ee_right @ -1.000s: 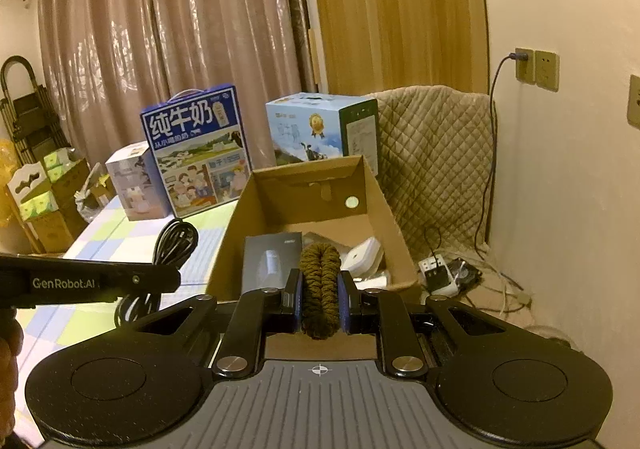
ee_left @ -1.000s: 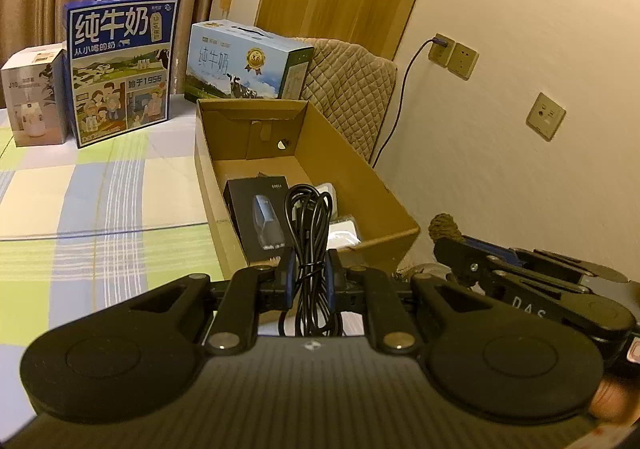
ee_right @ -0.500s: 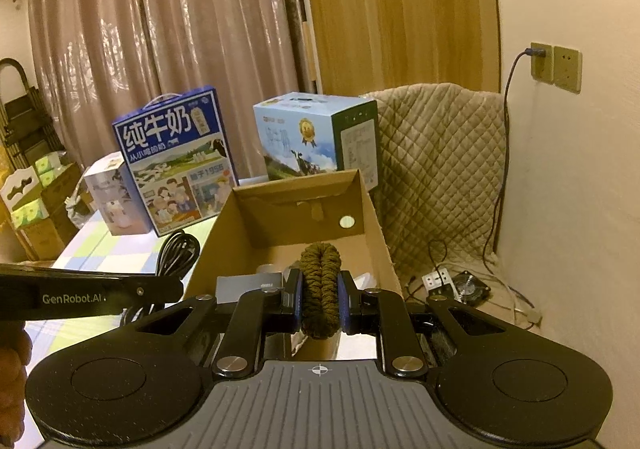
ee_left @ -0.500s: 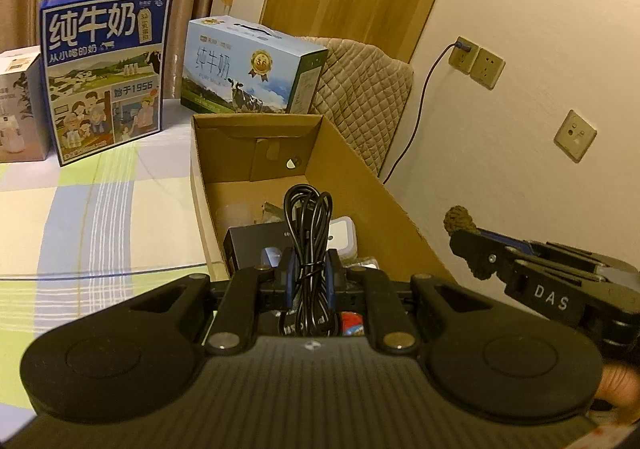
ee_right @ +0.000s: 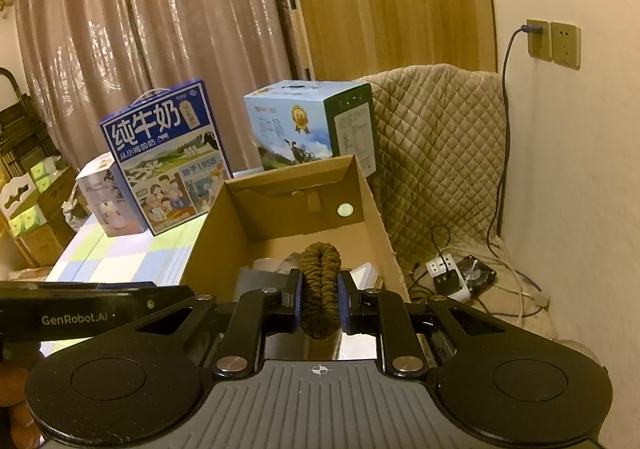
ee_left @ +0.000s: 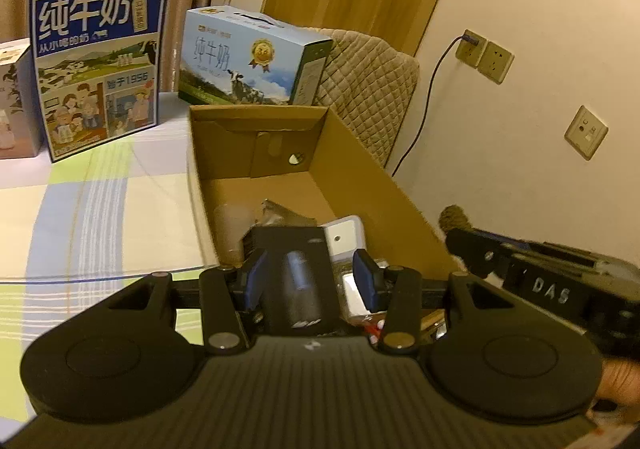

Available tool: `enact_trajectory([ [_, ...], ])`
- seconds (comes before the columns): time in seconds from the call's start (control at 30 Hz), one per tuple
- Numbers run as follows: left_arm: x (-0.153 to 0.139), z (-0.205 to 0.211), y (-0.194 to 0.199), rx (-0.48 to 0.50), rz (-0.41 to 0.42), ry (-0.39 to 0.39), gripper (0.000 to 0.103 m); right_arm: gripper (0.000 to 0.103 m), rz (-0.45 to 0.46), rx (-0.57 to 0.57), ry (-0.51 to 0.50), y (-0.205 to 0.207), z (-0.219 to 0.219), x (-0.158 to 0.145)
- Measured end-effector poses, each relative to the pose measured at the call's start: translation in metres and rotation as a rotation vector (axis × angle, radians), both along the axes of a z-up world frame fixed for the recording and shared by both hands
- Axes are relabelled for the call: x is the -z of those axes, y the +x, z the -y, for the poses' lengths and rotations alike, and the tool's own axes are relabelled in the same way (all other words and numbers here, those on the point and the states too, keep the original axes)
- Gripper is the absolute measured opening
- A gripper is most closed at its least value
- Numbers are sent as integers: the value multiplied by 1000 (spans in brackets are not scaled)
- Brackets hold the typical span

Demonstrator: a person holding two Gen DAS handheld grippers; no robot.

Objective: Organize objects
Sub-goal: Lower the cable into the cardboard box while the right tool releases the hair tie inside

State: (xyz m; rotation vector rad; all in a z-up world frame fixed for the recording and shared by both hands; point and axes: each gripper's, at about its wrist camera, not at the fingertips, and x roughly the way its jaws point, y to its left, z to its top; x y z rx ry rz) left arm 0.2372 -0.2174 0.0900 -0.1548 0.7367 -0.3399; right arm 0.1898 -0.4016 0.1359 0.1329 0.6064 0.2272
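Note:
An open cardboard box (ee_left: 372,169) stands on the table's right side; it also shows in the right wrist view (ee_right: 372,209). In it lie a black flat box (ee_left: 296,265), a white adapter (ee_left: 344,237) and a clear cup (ee_left: 232,221). My left gripper (ee_left: 310,281) is open and empty over the box's near end. The black cable is out of sight. My right gripper (ee_right: 319,299) is shut on a coiled brown rope (ee_right: 320,285), held above the box's near right edge; the rope's tip shows in the left wrist view (ee_left: 454,217).
Two milk cartons (ee_left: 96,69) (ee_left: 256,57) and a small white carton (ee_left: 12,97) stand at the back of the checked tablecloth (ee_left: 100,209). A quilted chair (ee_right: 440,153) is behind the box. A power strip (ee_right: 444,277) and cables lie on the floor right.
My left gripper opened and let go of the black cable, which is no longer seen. Both grippers moved forward over the box. The right one still holds the rope.

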Motion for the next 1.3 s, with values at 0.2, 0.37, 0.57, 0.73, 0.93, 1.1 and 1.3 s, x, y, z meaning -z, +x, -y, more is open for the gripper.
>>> enact_trajectory([
  [0.2,2,-3,-7,-4,-14,8,41,15,4,-9,-3,-5,-4,-5],
  [0.37,2,-2,-13,1,-15,20,41,15,5,-14,-3,-6,-7,-8],
  [0.57,2,-2,-15,7,-18,23,41,15,4,-22,-5,-4,-10,-9],
  [0.73,1,-3,-15,10,-14,25,42,15,-2,-24,-5,0,-10,-9],
  [0.93,0,-10,-11,-2,-10,22,44,15,-16,-31,19,16,-13,-5],
  [1.1,1,-16,-8,-16,-12,20,46,66,-6,-6,105,31,-6,4],
  [1.3,3,-22,-10,-25,-15,23,55,66,-27,29,136,26,8,4],
])
